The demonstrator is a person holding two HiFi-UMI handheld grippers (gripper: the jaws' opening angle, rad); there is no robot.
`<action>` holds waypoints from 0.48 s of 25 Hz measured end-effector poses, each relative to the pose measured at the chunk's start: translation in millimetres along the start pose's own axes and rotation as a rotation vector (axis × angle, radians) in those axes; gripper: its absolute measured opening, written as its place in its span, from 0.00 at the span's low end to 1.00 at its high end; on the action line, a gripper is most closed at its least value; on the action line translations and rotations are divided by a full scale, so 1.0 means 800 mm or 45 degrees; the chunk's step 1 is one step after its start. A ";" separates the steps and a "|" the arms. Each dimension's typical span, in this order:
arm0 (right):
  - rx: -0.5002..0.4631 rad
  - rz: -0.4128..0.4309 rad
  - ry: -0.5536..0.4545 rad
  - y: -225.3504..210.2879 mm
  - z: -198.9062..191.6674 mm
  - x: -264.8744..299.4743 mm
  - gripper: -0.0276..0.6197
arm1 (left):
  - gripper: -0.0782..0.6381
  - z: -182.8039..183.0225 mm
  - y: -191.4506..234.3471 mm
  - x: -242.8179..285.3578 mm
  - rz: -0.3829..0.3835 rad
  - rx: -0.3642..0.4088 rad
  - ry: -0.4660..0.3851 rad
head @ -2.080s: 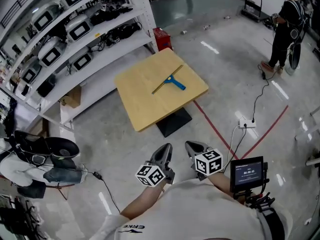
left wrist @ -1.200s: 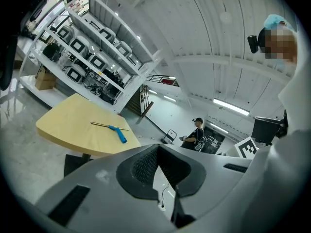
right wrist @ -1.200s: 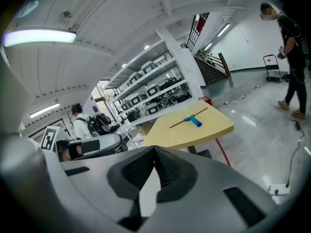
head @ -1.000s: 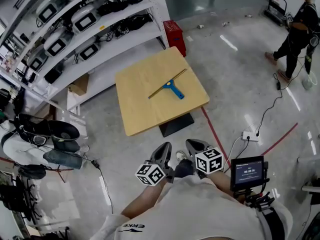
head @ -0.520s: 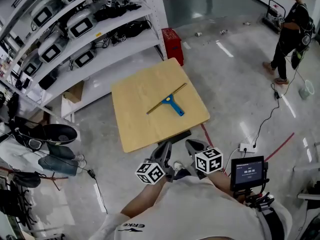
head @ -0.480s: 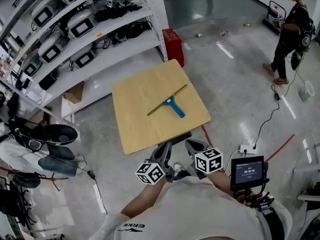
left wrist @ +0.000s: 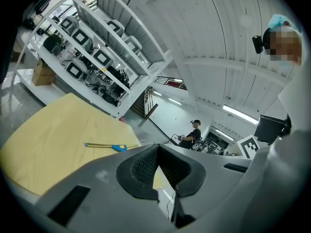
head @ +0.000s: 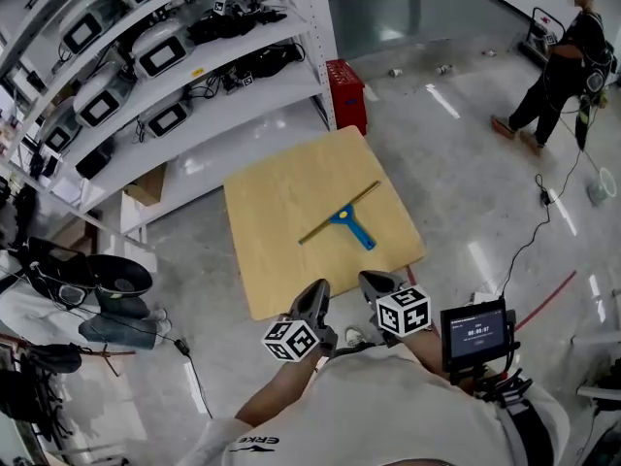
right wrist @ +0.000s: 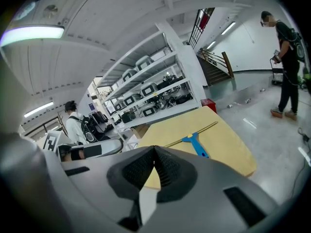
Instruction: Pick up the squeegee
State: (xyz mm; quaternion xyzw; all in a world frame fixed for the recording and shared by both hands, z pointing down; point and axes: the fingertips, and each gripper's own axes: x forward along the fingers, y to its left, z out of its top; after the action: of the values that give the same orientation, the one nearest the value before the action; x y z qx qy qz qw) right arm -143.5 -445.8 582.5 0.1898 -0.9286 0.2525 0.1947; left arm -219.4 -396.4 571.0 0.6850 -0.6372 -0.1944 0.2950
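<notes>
I hold my left gripper (head: 312,297) and right gripper (head: 375,285) with jaws closed, pads together. The blue-handled squeegee (head: 342,217) lies flat on the tabletop (head: 272,212), well ahead of both jaws.

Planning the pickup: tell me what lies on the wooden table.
Only the squeegee, lying flat on the table. The left hand-held gripper covers a bit of its near edge.

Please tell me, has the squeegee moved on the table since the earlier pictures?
No. The squeegee lies at the same spot and the same angle on the wooden table, its blue handle toward the table's right edge. Only the head view itself has shifted.
</notes>
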 end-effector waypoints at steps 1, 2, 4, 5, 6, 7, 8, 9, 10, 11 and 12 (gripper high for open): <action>0.005 -0.004 0.007 0.001 0.000 0.003 0.05 | 0.12 0.002 0.004 0.000 0.005 -0.005 0.012; 0.009 -0.008 0.014 0.001 0.000 0.006 0.05 | 0.12 0.002 0.008 0.001 0.010 -0.009 0.022; 0.014 -0.015 0.019 -0.007 -0.001 0.010 0.05 | 0.12 0.000 0.014 0.007 0.020 -0.010 0.040; 0.017 -0.019 0.020 -0.014 0.000 0.013 0.05 | 0.12 -0.001 0.017 0.013 0.027 -0.009 0.046; 0.020 -0.023 0.020 -0.022 0.003 0.016 0.05 | 0.12 -0.002 0.019 0.021 0.035 -0.008 0.050; 0.021 -0.025 0.020 -0.030 0.006 0.019 0.05 | 0.12 -0.002 0.021 0.030 0.044 -0.008 0.051; 0.019 -0.023 0.021 -0.037 0.009 0.022 0.05 | 0.12 -0.002 0.021 0.038 0.051 -0.008 0.050; 0.016 -0.017 0.023 -0.043 0.012 0.025 0.05 | 0.12 -0.002 0.022 0.046 0.057 -0.006 0.048; 0.010 -0.008 0.025 -0.049 0.016 0.029 0.05 | 0.12 -0.001 0.022 0.053 0.064 -0.004 0.045; 0.001 0.003 0.029 -0.053 0.020 0.034 0.05 | 0.12 -0.001 0.024 0.060 0.075 -0.001 0.041; -0.009 0.017 0.033 -0.058 0.026 0.038 0.05 | 0.12 0.001 0.026 0.067 0.090 -0.001 0.035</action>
State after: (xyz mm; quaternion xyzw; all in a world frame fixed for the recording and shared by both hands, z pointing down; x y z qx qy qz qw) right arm -154.3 -502.0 598.2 0.1795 -0.9281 0.2530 0.2058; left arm -229.4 -449.9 589.7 0.6645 -0.6569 -0.1745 0.3106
